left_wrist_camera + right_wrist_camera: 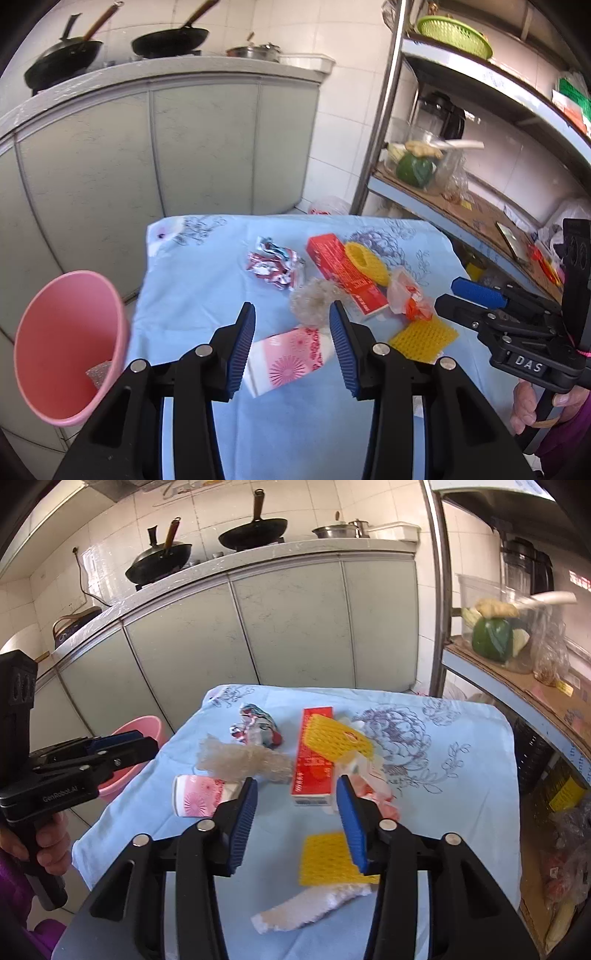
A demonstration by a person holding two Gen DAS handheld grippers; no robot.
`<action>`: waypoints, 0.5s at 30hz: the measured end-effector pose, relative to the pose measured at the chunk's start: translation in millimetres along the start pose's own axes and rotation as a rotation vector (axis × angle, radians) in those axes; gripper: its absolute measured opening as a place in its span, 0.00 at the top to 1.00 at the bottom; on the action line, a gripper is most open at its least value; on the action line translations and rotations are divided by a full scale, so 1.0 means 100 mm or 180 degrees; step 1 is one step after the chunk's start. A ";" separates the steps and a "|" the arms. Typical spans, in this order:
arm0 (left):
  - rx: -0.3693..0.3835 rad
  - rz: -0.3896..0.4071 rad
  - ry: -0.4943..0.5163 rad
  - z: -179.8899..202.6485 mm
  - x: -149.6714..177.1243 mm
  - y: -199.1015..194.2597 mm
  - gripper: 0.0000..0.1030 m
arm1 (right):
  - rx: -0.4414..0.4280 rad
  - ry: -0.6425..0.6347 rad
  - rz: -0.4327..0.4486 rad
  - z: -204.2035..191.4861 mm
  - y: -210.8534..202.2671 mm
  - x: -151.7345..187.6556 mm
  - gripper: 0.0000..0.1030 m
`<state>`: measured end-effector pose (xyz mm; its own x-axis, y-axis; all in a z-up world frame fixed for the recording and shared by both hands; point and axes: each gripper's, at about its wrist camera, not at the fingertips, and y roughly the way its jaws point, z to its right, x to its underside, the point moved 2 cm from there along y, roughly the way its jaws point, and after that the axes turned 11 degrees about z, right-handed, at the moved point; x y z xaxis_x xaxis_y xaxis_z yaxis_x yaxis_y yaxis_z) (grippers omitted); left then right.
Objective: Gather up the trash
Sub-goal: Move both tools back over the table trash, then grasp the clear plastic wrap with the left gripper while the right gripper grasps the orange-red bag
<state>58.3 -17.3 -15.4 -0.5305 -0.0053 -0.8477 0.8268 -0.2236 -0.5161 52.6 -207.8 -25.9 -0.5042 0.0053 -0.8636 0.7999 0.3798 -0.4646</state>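
- At lower centre of the left wrist view, the left gripper (pixel 291 332) hangs released over the pink paper cup (pixel 284 360) on the counter (pixel 192 295).
- Right gripper (pixel 297 812) is released too, near the yellow foam net (pixel 328 860).
- Risk: clamping may crush the cup or snag bubble wrap (pixel 314 301); the pink bin (pixel 70 347) sits off-counter at lower left.

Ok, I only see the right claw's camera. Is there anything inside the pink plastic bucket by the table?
Observer: Yes. The left wrist view looks into the pink plastic bucket, and one small silvery scrap lies at its bottom.
Operator: And is the left claw holding something? I only see it from the side.
Observer: No. The left claw is open with nothing gripped, and it points at the pink-and-white paper cup lying on its side.
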 end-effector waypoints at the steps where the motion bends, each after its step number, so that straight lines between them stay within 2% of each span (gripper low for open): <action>1: 0.0016 -0.0041 0.0008 0.03 0.01 0.07 0.60 | 0.0020 0.0028 0.0018 0.06 -0.01 0.01 0.45; 9: 0.0015 -0.0256 0.0067 0.13 0.06 0.47 0.60 | 0.0073 0.0144 -0.0067 0.33 0.04 0.11 0.43; 15: -0.0056 -0.0318 0.0081 0.15 0.09 0.63 0.60 | 0.0054 0.0212 -0.0172 0.47 0.14 0.19 0.42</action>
<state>103.3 -46.1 -53.9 -0.6058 0.0409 -0.7946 0.7733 -0.2047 -0.6001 69.4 -246.4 -58.0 -0.5667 0.0469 -0.8226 0.7762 0.3654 -0.5138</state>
